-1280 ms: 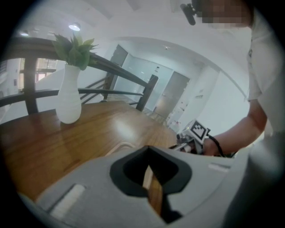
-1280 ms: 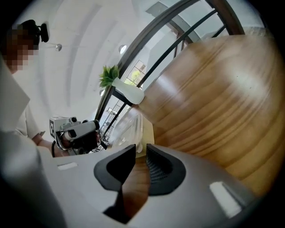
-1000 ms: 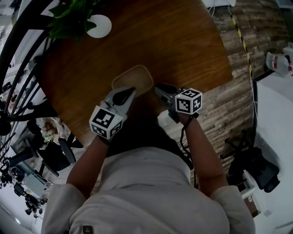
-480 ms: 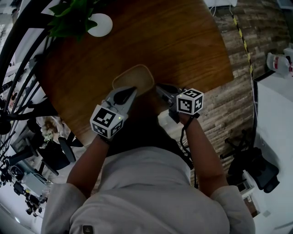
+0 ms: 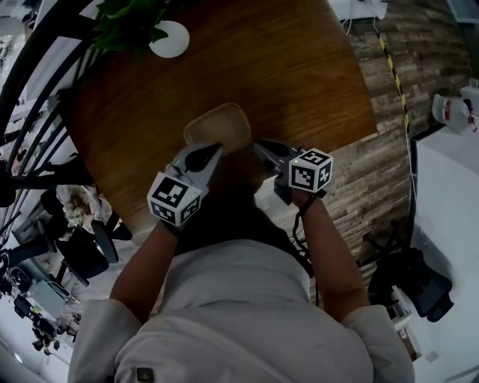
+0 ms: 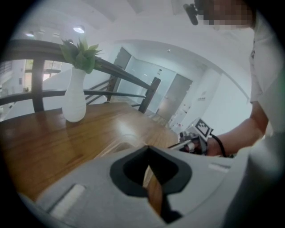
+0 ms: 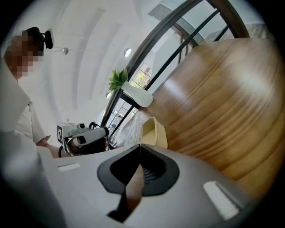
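A shallow beige tray [image 5: 217,126] lies on the round wooden table [image 5: 292,67], near its front edge. My left gripper [image 5: 212,148] hovers just short of the tray's near left corner, and my right gripper [image 5: 259,146] just off its near right corner. In the left gripper view the jaws of the left gripper [image 6: 148,148] meet at the tips with nothing between them; the tray's rim [image 6: 119,147] shows just ahead. The right gripper [image 7: 140,146] has its jaws together too, with the tray [image 7: 154,132] beyond them. Neither touches the tray.
A white vase [image 5: 169,39] with a green plant [image 5: 129,21] stands at the table's far left edge. A dark railing [image 5: 34,82] curves along the table's left side. Brick-patterned floor [image 5: 374,172] lies to the right, with a white counter [image 5: 449,224] beyond.
The right gripper's jaws, slightly apart before, have come together. The vase and the tray now show slightly further along in both gripper views. The head camera shifted a little.
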Action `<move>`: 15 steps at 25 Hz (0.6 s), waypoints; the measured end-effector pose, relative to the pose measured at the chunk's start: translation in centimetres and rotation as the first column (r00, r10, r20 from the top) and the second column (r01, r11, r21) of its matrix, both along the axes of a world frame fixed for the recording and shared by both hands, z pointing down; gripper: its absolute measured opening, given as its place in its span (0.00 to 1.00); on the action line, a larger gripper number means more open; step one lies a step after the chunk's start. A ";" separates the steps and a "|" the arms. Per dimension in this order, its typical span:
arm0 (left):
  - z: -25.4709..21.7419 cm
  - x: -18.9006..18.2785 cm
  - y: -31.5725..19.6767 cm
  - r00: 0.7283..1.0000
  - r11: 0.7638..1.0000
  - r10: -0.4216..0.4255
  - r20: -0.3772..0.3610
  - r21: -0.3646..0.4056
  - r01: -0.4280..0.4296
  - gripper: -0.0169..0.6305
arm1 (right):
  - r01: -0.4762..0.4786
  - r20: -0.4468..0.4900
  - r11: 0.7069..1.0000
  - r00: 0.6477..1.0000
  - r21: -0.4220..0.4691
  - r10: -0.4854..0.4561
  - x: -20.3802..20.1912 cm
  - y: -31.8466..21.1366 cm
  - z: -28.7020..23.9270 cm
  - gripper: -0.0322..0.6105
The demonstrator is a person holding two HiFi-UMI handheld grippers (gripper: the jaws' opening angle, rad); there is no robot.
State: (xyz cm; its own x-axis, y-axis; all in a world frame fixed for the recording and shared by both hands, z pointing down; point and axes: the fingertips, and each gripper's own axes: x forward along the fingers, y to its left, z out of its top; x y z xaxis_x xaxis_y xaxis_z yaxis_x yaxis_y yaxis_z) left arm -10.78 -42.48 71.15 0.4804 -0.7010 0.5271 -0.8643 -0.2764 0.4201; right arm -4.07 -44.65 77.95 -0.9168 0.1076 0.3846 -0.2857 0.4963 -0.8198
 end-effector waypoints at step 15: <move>-7.5 2.7 5.9 0.996 0.990 -0.088 0.026 0.109 0.085 0.03 | 0.077 0.188 0.985 0.976 0.155 -0.106 0.0 6.7 -13.0 0.06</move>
